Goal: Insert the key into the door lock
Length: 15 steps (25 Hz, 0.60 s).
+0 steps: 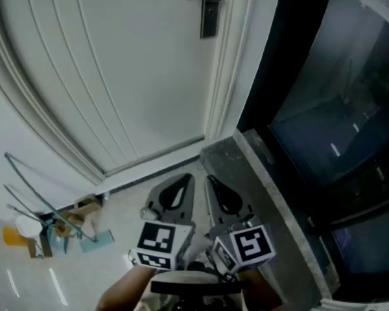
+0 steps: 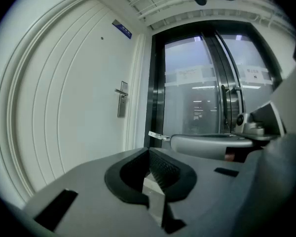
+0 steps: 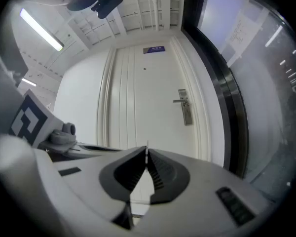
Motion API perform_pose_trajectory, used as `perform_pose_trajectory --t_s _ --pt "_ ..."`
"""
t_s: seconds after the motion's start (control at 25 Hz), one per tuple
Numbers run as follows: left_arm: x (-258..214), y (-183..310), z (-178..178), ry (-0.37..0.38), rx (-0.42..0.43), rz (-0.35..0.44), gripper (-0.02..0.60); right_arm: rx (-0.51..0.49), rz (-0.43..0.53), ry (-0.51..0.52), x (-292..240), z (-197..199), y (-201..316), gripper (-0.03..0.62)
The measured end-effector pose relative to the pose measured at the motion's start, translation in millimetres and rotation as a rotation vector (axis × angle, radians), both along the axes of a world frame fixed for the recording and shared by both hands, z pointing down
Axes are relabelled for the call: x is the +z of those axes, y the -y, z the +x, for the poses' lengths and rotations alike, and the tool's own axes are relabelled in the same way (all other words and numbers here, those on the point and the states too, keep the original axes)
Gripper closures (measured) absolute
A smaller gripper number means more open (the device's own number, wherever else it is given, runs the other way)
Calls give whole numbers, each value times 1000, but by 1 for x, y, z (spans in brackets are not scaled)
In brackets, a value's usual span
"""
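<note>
The white door (image 1: 117, 63) fills the far side, with its metal handle and lock plate (image 1: 210, 8) at the top of the head view. The lock plate (image 3: 186, 107) stands well ahead of both grippers, apart from them. My right gripper (image 1: 210, 177) is shut on a thin key (image 2: 156, 135), whose tip sticks out past the jaw tips; in the right gripper view the key (image 3: 146, 150) shows edge-on. Just left of it, my left gripper (image 1: 185, 177) is shut with nothing seen between its jaws. The lock plate (image 2: 121, 101) also shows in the left gripper view.
Dark glass panels (image 1: 337, 109) run along the right of the door frame. A grey stone ledge (image 1: 246, 167) lies below them by my right gripper. Loose clutter and a wire frame (image 1: 52, 229) sit on the floor at the left. A small sign (image 3: 153, 49) hangs above the door.
</note>
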<state>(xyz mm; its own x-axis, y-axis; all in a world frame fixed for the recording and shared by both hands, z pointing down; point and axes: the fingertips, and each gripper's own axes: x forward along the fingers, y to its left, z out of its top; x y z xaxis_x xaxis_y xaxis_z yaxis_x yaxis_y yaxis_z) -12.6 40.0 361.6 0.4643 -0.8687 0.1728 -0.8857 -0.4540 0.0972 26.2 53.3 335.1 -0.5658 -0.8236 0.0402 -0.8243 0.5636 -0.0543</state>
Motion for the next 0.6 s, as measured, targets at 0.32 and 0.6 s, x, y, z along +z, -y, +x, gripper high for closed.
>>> perform_pose_trajectory --t_s 0.32,0.6 --pt "-3 -13 -29 -3 -4 9 572 7 15 -21 -4 -23 -13 576" --pt "-4 -20 -28 -17 12 4 572 21 34 -43 -6 -24 -20 576"
